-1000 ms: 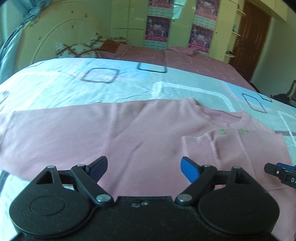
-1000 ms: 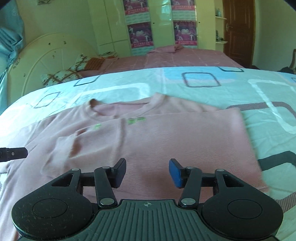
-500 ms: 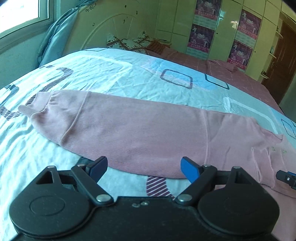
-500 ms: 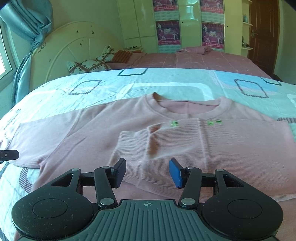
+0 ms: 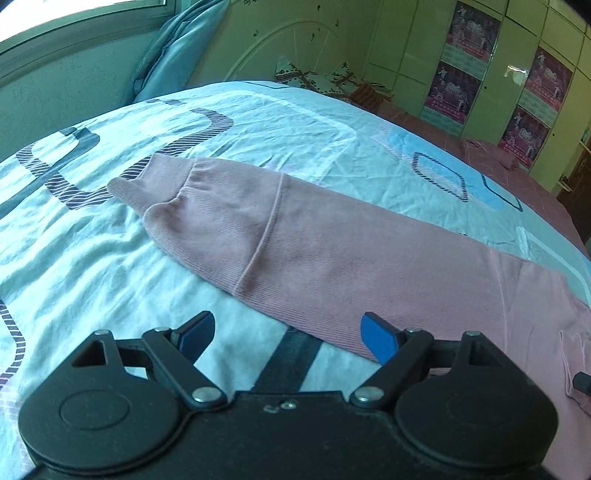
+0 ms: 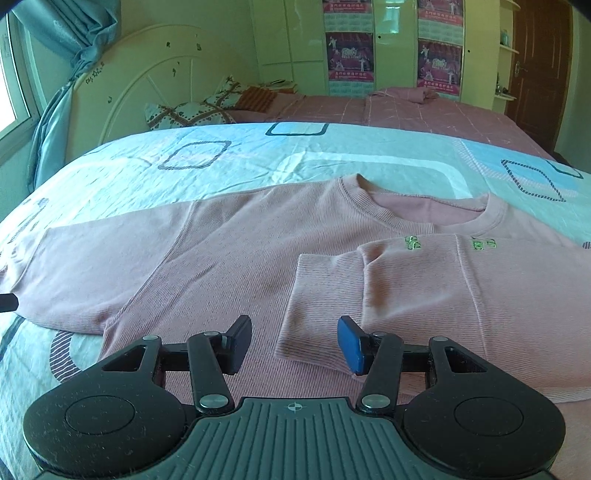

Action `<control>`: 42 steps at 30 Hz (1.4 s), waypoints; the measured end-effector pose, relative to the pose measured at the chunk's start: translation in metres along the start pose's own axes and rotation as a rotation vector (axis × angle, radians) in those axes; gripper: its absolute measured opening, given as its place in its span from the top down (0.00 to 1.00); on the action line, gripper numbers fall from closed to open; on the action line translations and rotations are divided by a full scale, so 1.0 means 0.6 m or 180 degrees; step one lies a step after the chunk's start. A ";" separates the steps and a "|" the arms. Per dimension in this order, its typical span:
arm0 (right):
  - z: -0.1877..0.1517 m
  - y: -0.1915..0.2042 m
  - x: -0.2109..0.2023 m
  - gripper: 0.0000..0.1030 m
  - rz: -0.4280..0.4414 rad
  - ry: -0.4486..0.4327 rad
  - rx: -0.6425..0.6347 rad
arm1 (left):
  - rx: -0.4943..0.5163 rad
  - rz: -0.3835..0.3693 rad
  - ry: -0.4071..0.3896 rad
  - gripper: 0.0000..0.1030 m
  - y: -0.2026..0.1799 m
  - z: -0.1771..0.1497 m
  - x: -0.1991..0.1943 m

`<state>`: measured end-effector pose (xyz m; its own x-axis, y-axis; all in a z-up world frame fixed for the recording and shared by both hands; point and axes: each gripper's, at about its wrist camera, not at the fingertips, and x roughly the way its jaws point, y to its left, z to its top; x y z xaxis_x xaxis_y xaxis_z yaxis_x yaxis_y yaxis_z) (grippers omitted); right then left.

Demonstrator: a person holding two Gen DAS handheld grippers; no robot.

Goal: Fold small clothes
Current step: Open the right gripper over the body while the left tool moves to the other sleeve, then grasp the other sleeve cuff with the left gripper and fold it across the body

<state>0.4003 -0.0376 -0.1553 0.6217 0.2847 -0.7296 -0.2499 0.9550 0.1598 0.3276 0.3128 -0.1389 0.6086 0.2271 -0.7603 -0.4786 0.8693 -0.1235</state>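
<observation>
One sleeve point(image 6: 332, 295) is folded over the pink sweater point(image 6: 229, 258) — the other sleeve point(image 5: 258, 221) lies flat on the bed point(image 5: 92, 277) — both hand-held grippers, left point(image 5: 288, 332) and right point(image 6: 295, 338), released, empty.

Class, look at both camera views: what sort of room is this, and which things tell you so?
Most likely a bedroom: a bed with a patterned sheet, a rounded headboard, pillows, and wardrobe doors behind.

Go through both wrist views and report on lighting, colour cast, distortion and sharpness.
Left wrist view: bright daylight from the window at the upper left, a strong blue-green cast, the bedspread bowed by the fisheye, dark corner vignetting, the pink sleeve sharp. Right wrist view: more even light, a green-yellow cast on the wardrobe, the same curved edges, the pink sweater ribbing crisp, no motion blur.
</observation>
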 end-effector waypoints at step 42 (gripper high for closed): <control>0.003 -0.087 -0.038 0.50 -0.0243 -0.0157 0.0445 | 0.0809 -0.1568 -0.0730 0.95 -0.261 0.030 -0.046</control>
<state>0.4005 -0.0937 -0.1458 0.6715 0.2112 -0.7103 -0.0968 0.9753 0.1985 0.3974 0.1782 -0.0869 0.8550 -0.1648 -0.4917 0.0436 0.9676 -0.2486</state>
